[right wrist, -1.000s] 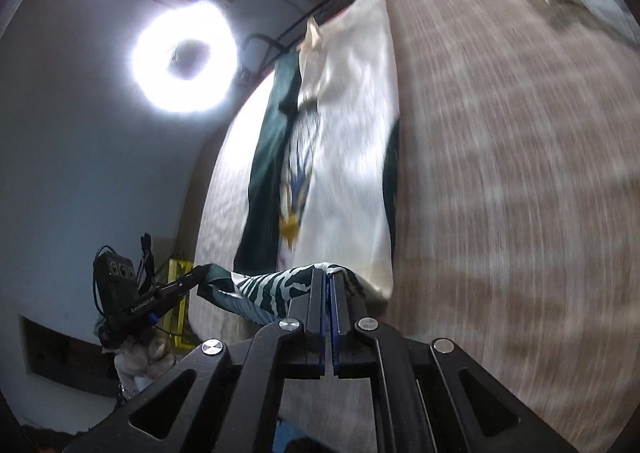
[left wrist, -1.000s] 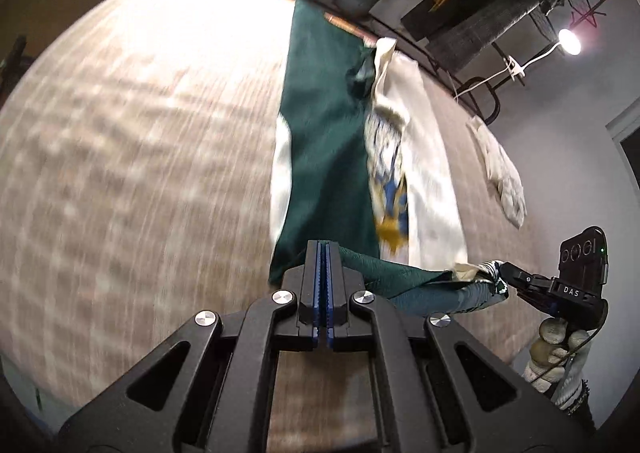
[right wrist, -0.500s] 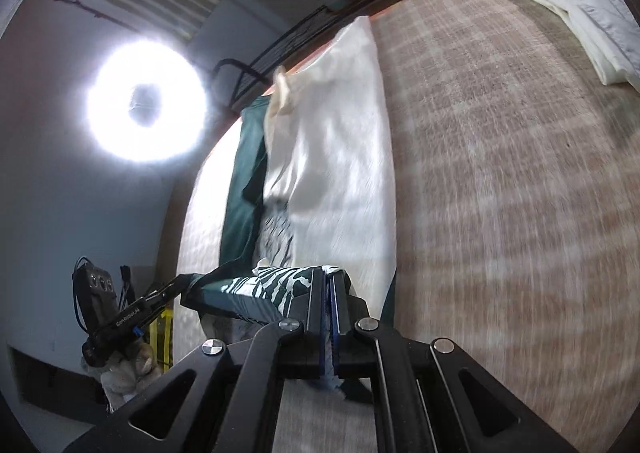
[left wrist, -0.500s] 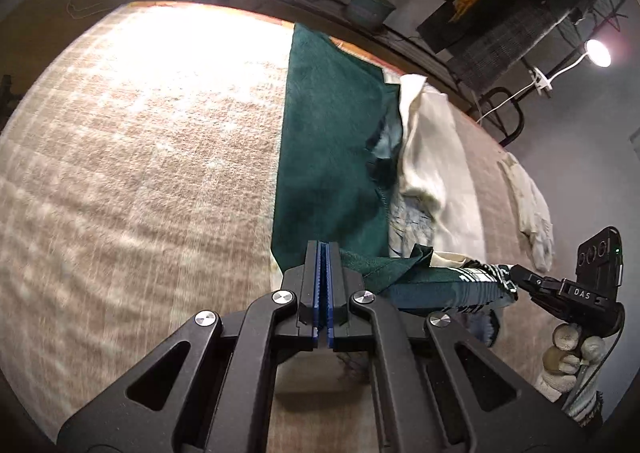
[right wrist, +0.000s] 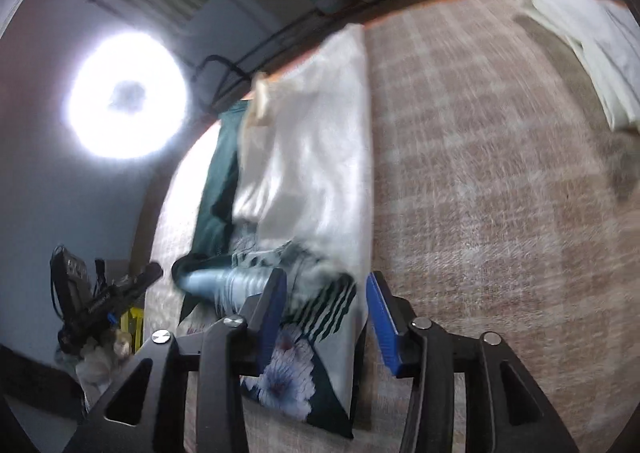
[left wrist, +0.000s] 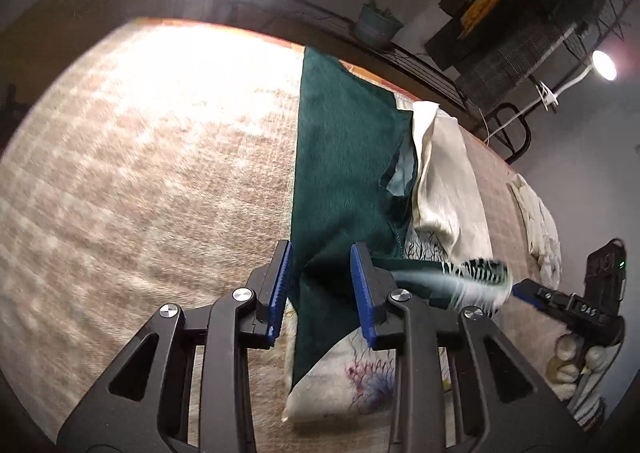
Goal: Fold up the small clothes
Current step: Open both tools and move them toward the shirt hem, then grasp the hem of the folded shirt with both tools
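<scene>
A dark green and cream garment (left wrist: 344, 157) with a floral print lies lengthwise on the beige checked surface (left wrist: 152, 157); it also shows in the right wrist view (right wrist: 312, 157). Its near end is folded over, and a striped edge (left wrist: 476, 273) blurs as it drops. My left gripper (left wrist: 320, 285) is open, its blue pads on either side of the green fold. My right gripper (right wrist: 326, 313) is open over the striped and flowered corner (right wrist: 320, 317). Each gripper shows in the other's view, the right (left wrist: 576, 305) and the left (right wrist: 108, 293).
A pale folded garment (right wrist: 592, 45) lies at the far right of the surface; it also shows in the left wrist view (left wrist: 536, 213). A ring light (right wrist: 124, 109), a metal bed rail (left wrist: 420, 53) and a potted plant (left wrist: 376, 25) stand beyond the far edge.
Both grippers were shut on the garment's near end and carried it forward over the rest. Now both have opened and the folded end is falling onto the garment.
</scene>
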The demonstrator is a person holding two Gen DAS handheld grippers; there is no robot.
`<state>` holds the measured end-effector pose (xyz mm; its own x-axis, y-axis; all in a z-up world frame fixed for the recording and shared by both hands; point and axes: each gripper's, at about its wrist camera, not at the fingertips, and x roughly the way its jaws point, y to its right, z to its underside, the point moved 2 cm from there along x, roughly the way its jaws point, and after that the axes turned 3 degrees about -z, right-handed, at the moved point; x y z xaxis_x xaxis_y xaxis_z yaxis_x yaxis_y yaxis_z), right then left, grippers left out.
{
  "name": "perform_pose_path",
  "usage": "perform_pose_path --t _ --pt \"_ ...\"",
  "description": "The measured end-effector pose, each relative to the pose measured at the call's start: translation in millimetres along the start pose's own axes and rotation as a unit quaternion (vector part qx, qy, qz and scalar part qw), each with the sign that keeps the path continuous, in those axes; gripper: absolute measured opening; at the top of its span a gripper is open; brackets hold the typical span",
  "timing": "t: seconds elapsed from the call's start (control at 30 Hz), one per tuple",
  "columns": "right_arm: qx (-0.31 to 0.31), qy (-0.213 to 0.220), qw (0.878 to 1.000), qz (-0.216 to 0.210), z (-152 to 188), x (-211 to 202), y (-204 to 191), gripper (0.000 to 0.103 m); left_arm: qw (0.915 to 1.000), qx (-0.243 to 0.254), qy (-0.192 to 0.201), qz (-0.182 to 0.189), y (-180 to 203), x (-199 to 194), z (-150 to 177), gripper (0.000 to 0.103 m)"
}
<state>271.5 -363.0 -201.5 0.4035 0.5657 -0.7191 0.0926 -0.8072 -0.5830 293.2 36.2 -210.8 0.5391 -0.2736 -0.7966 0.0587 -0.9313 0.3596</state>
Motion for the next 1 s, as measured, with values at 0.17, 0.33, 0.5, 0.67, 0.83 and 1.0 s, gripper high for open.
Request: perform_pose_path --t 0.17,0.33,0.5,0.67,0.83,1.0 --pt "-0.053 -0.014 0.998 0.007 10 -4 -11 0.034 0.9999 0.007 -0.009 -0.009 -1 2 4 0.029" --pt "-0.085 -0.010 0.996 0.041 -5 6 -14 0.036 0.9998 0.012 -0.008 -0.016 3 9 -13 0.029" --pt "-0.088 0.002 0.994 0.063 -35 16 -1 0.038 0.9977 0.057 -0.002 -0.035 12 25 -43 0.034" --pt "-0.091 0.006 0.993 0.080 -80 36 12 0.042 0.9962 0.072 -0.018 -0.045 9 64 -82 0.037" --pt "-0.092 0.010 0.992 0.082 -125 58 22 0.046 0.9963 0.061 -0.030 -0.053 1 106 -117 0.037" --pt "-0.066 0.022 0.996 0.063 -167 77 36 0.046 0.9965 0.048 -0.039 -0.057 -6 147 -153 0.038"
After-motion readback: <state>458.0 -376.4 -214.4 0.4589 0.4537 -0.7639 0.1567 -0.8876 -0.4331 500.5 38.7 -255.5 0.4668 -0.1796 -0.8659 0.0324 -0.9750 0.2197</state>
